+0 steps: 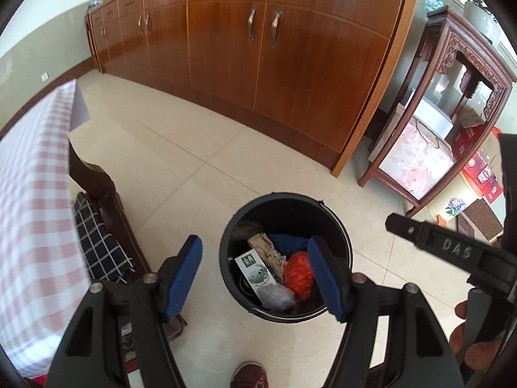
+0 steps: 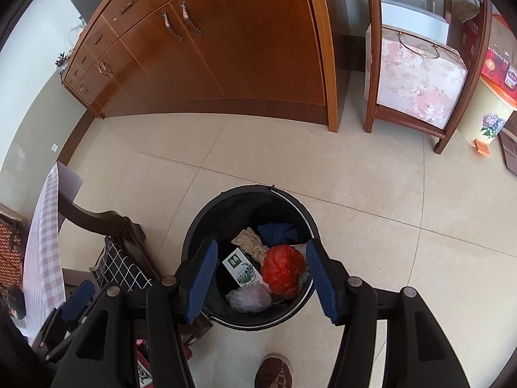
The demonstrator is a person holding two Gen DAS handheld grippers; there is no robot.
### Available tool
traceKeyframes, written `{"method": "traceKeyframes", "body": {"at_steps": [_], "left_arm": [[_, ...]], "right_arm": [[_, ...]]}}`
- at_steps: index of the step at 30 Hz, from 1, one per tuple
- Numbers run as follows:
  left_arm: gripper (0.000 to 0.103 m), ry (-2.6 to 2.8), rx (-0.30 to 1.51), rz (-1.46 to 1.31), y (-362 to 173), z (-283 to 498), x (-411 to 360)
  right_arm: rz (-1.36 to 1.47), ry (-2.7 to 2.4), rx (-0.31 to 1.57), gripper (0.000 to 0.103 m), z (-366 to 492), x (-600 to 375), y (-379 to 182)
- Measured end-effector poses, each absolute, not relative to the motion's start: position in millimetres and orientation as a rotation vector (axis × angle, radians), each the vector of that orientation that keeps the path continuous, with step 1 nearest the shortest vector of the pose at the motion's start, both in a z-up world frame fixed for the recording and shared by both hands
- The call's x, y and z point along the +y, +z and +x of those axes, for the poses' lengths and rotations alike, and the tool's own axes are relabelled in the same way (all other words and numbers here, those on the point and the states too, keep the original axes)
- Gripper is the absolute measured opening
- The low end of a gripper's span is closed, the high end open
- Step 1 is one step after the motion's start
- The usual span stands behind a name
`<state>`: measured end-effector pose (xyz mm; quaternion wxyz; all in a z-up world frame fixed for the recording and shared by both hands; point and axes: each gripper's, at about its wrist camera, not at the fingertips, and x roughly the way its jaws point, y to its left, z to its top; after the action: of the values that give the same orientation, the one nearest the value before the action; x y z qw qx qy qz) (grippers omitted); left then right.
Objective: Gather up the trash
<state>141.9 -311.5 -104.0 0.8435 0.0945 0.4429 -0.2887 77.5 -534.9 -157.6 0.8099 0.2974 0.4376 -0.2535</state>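
Note:
A black bucket (image 1: 284, 198) (image 2: 245, 190) stands on the tiled floor. Inside it lie a red crumpled bag (image 1: 299, 274) (image 2: 282, 270), a white-and-green carton (image 1: 255, 270) (image 2: 240, 266), a clear plastic bag (image 1: 278, 296) (image 2: 248, 297), brown paper (image 1: 266, 249) and a blue cloth (image 1: 287, 242). My left gripper (image 1: 254, 249) hangs open over the bucket's left half, nothing between its blue pads. My right gripper (image 2: 261, 249) is open too, above the trash and holding nothing. One of its black fingers (image 1: 446, 245), marked DAS, shows at the right of the left wrist view.
A long wooden cabinet (image 1: 258, 48) runs along the back. A table with a pink checked cloth (image 1: 32, 210) and a chair with a dark checked cushion (image 1: 100, 242) stand left of the bucket. A carved stand (image 1: 452, 97), a flowered pedal bin (image 2: 488, 119) and a shoe (image 1: 250, 375) are nearby.

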Motion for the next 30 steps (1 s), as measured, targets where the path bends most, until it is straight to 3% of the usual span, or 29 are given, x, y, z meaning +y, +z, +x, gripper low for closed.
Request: {"method": "traceKeyframes", "body": {"at_steps": [13, 22, 30], "left_arm": [[0.071, -0.45, 0.81, 0.135, -45.0, 98.3, -213.3], [0.073, -0.263, 0.771, 0.038, -30.9, 80.7, -128.8], [0.074, -0.158, 0.76, -0.006, -19.1, 62.1, -88.3]], "right_arm": [[0.395, -0.333, 0.963, 0.066, 64.0, -434.1, -109.4], [0.133, -0.198, 0.821, 0.075, 56.7, -324.0, -59.8], [0.091, -0.107, 0.743, 0.081, 44.2, -261.7, -35.7]]}}
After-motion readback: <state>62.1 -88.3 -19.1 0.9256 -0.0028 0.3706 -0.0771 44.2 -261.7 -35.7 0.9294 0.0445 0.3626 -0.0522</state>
